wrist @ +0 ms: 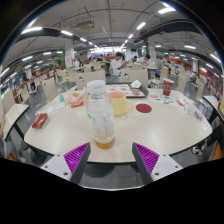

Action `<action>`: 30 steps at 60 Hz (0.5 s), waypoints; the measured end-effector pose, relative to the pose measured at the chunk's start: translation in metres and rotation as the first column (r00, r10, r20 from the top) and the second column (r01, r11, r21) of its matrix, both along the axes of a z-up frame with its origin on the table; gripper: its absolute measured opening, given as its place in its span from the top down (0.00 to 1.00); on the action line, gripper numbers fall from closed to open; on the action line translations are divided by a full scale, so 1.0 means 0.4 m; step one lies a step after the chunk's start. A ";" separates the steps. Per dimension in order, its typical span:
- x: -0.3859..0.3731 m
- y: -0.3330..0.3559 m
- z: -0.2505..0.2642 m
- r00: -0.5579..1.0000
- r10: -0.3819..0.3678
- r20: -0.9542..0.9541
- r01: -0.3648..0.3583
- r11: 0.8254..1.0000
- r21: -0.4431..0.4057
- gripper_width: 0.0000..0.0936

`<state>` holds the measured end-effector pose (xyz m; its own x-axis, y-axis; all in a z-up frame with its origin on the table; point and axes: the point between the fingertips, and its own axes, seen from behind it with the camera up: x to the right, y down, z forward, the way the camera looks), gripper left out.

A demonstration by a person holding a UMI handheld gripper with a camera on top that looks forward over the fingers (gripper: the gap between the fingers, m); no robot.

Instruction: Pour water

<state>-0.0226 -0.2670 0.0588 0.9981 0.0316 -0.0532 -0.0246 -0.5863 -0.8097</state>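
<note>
Big open hall with ceiling strip lights, rows of desks and a person standing far back at 12 o'clock. Round pale table fills the near ground. Going left to right: red thing at 9 o'clock near the table edge, basket-like item at 10, then the clear bottle upright just ahead of my fingers, a bit left of centre, amber liquid low in it. Yellowish cup sits just right of and beyond the bottle, red disc at 2 o'clock, red cup further out. My gripper is spread wide, holding nothing; the bottle base stands just ahead of the left pad, not between the pads. To do this well I'd shift left to centre the bottle, close on its mid-body, keep it upright until over the cup. Can't tell if the cap is on, what the red thing is, or the cup's fill level.
</note>
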 end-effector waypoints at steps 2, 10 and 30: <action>-0.023 0.024 0.003 1.000 0.005 -0.004 -0.005 1.000 0.017 0.09; -0.082 0.129 0.003 1.000 0.006 -0.007 -0.005 0.998 0.065 0.09; -0.079 0.264 -0.031 1.000 -0.009 0.028 0.005 0.989 0.151 0.44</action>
